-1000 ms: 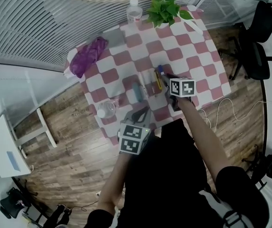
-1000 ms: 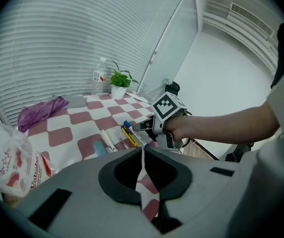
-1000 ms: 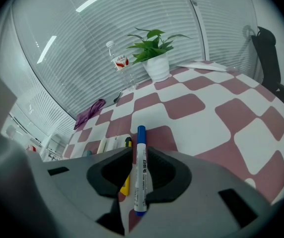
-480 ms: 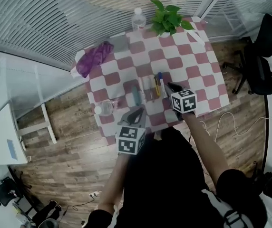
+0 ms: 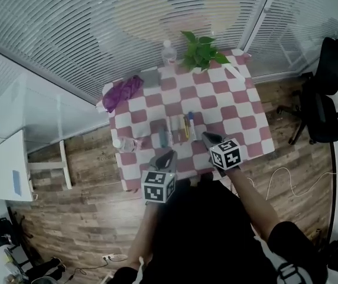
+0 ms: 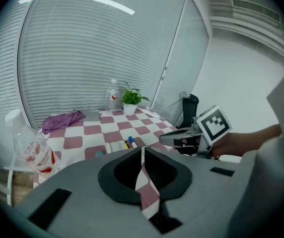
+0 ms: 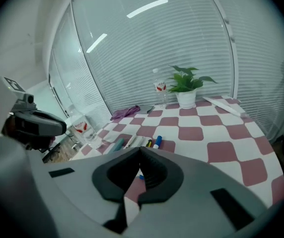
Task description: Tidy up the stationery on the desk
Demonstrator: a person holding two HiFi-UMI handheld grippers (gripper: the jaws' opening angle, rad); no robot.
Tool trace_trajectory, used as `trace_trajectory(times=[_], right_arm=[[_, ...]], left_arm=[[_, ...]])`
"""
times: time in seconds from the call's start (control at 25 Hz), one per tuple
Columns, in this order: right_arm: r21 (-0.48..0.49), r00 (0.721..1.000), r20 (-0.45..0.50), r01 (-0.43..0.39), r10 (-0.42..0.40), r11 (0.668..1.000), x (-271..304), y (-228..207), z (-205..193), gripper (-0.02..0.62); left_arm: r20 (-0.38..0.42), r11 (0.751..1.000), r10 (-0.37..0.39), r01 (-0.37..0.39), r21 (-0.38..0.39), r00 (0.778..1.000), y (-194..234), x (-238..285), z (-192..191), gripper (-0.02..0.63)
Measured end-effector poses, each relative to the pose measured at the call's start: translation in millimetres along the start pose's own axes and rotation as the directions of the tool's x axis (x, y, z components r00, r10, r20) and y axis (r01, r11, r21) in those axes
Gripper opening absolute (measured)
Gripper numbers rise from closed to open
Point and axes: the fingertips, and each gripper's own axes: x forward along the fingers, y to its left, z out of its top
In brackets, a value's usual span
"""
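Note:
Several pens lie side by side in a row on the checked tablecloth [image 5: 216, 102]. They include a teal pen [image 5: 162, 138], a yellow-and-black pen [image 5: 185, 126] and a blue-capped marker [image 5: 191, 123]. The row also shows in the left gripper view as pens [image 6: 127, 144], and in the right gripper view, where the marker [image 7: 157, 142] is plain. My left gripper [image 5: 170, 154] [image 6: 142, 150] hangs over the table's near edge, shut and empty. My right gripper [image 5: 206, 136] [image 7: 138, 151] sits just right of the row, near the front, also shut on nothing.
A plastic bottle [image 5: 126, 144] lies at the left edge. A purple cloth [image 5: 122, 92], a grey pad [image 5: 151, 77], an upright bottle [image 5: 168, 52], a potted plant [image 5: 201, 52] and a white strip [image 5: 234, 73] line the far side. An office chair [image 5: 325, 93] stands to the right.
The head view has pulled back and up, so the table looks smaller. Both grippers have drawn back from the pens toward the table's near edge, still shut.

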Motion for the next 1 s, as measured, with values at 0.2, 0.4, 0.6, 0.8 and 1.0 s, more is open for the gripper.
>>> trace_trajectory(times=[0.2, 0.4, 0.6, 0.8, 1.0], right_arm=[[0.009, 0.994, 0.082, -0.070, 0.069, 0.998, -53, 3, 23, 0.021], [-0.010, 0.975, 0.182, -0.129, 0.129, 0.992, -107, 7, 53, 0.021], [-0.079, 0.946, 0.282, -0.145, 0.162, 0.986, -157, 13, 81, 0.021], [-0.129, 0.916, 0.349, -0.161, 0.196, 0.979, -194, 18, 102, 0.021], [-0.166, 0.902, 0.372, -0.166, 0.218, 0.972, -212, 23, 109, 0.020]], left_arm=[[0.100, 0.999, 0.014, -0.010, -0.047, 0.995, -15, -20, 13, 0.043], [0.198, 0.998, 0.046, -0.038, -0.043, 0.979, -28, -45, 29, 0.043], [0.270, 0.998, 0.061, -0.060, -0.011, 0.961, -41, -75, 43, 0.041], [0.345, 0.992, 0.128, -0.122, -0.038, 0.930, -37, -101, 54, 0.041], [0.385, 0.985, 0.172, -0.167, -0.048, 0.907, -35, -123, 63, 0.041]])
